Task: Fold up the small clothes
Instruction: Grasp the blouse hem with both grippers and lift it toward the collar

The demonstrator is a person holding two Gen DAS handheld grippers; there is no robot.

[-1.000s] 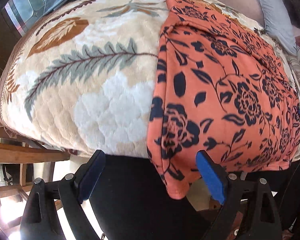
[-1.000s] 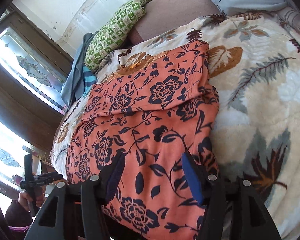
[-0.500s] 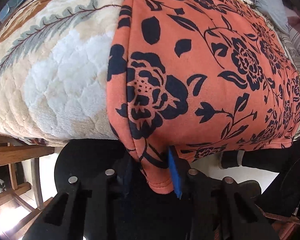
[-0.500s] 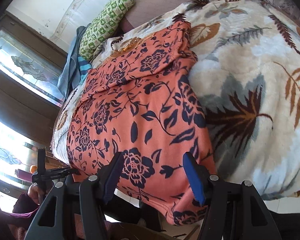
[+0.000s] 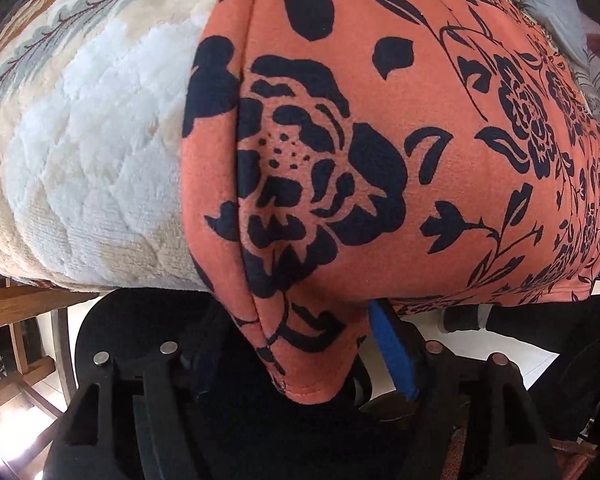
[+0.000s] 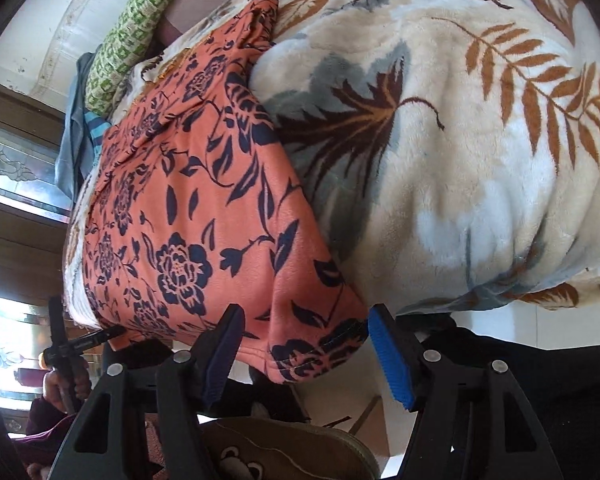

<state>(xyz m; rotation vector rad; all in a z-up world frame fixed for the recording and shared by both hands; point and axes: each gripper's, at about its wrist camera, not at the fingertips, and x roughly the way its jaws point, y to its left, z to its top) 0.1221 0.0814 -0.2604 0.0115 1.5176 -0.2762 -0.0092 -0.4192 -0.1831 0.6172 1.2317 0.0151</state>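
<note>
An orange garment with dark blue flowers (image 5: 440,128) lies flat on a cream leaf-print blanket (image 5: 80,152), and its hem hangs over the bed's near edge. The hem's left corner (image 5: 312,376) dangles between the jaws of my left gripper (image 5: 300,360), which are opening. The blue right pad (image 5: 392,352) stands clear of the cloth and the other pad is hidden behind it. My right gripper (image 6: 306,356) straddles the hem's right corner (image 6: 316,352), its jaws opening slightly; the right pad (image 6: 388,360) is off the cloth.
A green patterned pillow (image 6: 132,40) and blue clothes (image 6: 76,132) lie at the bed's far side. Wooden furniture (image 5: 20,304) stands below the bed's left end. A slipper (image 6: 280,452) and dark trousers are under the grippers. The left gripper (image 6: 80,344) shows in the right wrist view.
Both grippers dropped to the hem at the bed's edge. The left one closed in on the left corner and has since widened. The right one slid to the right corner.
</note>
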